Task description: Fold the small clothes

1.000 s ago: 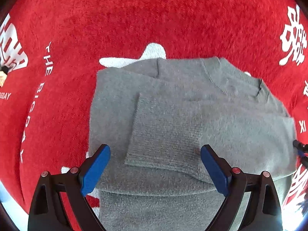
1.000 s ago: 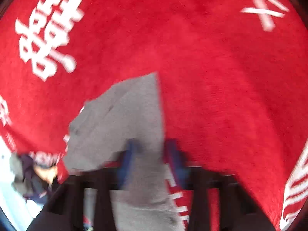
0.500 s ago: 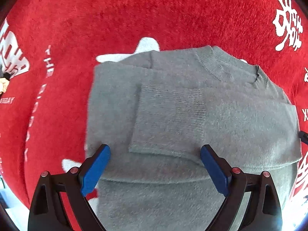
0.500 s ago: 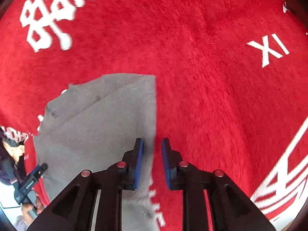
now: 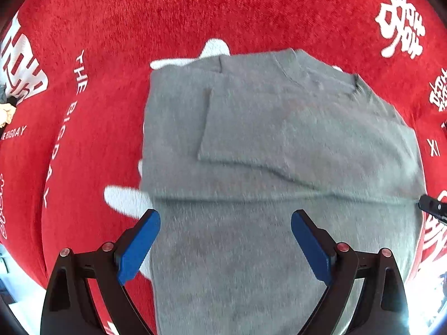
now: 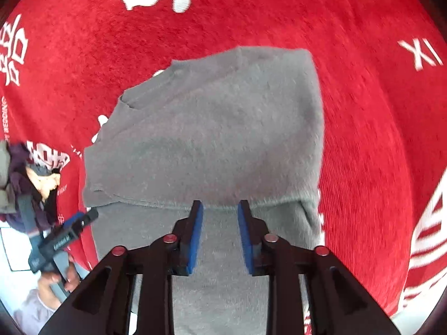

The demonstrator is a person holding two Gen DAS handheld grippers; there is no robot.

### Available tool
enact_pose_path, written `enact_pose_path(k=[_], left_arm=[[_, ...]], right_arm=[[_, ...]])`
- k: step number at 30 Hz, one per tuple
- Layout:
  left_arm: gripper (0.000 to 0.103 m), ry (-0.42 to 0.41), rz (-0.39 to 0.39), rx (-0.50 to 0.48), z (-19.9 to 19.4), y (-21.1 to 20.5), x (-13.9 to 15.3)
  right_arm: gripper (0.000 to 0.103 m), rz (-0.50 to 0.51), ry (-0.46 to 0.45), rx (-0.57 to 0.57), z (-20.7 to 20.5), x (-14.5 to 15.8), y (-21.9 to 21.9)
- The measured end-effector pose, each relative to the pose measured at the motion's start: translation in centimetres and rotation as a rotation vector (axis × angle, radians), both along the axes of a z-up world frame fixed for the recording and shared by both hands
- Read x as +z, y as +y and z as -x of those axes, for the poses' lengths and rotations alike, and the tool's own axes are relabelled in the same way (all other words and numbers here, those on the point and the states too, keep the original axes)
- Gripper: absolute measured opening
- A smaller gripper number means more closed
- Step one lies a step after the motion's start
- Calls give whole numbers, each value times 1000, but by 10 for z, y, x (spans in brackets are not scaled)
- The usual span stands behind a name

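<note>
Sweater [image 5: 279,145], grey knit, lay flat on the red printed cloth [image 5: 251,14], both sleeves folded across the chest. Left gripper [image 5: 225,247] hung spread wide over the hem half, empty. Right gripper [image 6: 220,237] was parting its pads above the sleeve edge, nothing between them. Likely risks: snagging the loose sleeve [image 5: 251,134] and undoing the fold; pinching one layer only.

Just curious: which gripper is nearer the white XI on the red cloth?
Right. The right gripper, jaws opening and empty, hangs over the grey sweater toward the XI; the left gripper over its far side.
</note>
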State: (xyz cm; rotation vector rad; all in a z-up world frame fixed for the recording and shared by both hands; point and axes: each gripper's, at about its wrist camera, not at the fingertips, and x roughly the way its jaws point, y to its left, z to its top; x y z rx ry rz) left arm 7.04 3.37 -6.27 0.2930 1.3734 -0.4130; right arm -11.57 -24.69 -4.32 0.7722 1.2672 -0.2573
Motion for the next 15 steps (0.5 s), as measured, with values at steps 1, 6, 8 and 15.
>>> enact_pose_path(k=[1, 6, 8, 15], left_arm=[[96, 5, 0, 0, 2, 1, 0], [96, 48, -10, -4, 22, 11, -2], [96, 68, -23, -15, 32, 10, -4], [96, 112, -45, -63, 58, -2, -5]], right_arm=[[37, -4, 6, -7, 3, 1, 1], [45, -20, 32, -13, 21, 5, 9], [47, -31, 46, -14, 30, 4, 13], [47, -71, 98, 6, 57, -6, 36]])
